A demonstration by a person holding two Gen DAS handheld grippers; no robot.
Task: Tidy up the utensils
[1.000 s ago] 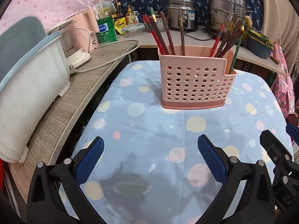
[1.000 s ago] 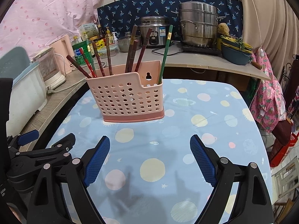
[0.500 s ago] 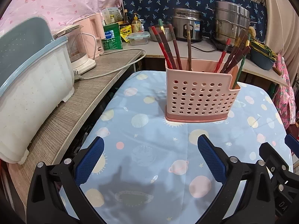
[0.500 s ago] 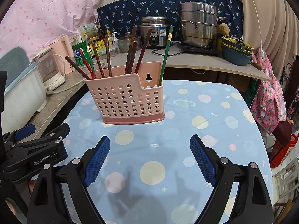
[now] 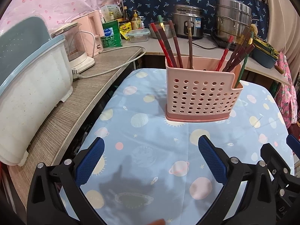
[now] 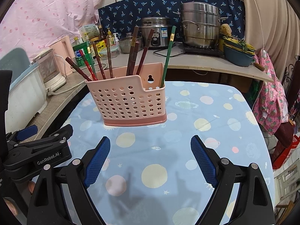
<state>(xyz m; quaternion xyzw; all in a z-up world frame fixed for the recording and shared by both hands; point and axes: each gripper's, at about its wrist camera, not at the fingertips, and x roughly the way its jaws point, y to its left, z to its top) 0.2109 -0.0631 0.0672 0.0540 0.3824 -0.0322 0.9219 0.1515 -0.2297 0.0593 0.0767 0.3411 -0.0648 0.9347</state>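
Pink perforated caddy point(image 5: 203, 95) upright on planet-print tablecloth point(image 5: 150, 150), upper centre-right of left wrist frame, centre-left of right wrist frame point(image 6: 129, 101). Chopsticks standing inside, long axes near vertical, tips fanning outward: reddish-brown cluster point(image 5: 173, 43) leaning toward upper left, second bunch point(image 5: 238, 54) leaning toward upper right. Lone green chopstick point(image 6: 167, 56) in the lower notched compartment at the caddy's right end, tilted slightly right.

Left gripper point(image 5: 151, 161) spread wide, nothing between blue pads point(image 5: 90, 161); caddy ahead and a little right of its midline, well apart. Right gripper point(image 6: 150, 161) likewise spread wide and empty; caddy ahead and left of its midline, well apart, green chopstick close to straight ahead. Both low in frame, over bare cloth, side by side.

Judgement: neither arm clearly nearer. Any pick would call for a top-down approach onto the upright shafts, pinching across a stick's width. Green one sits freest; bunched ones risk dragging neighbours.

No loose utensils visible on the cloth.
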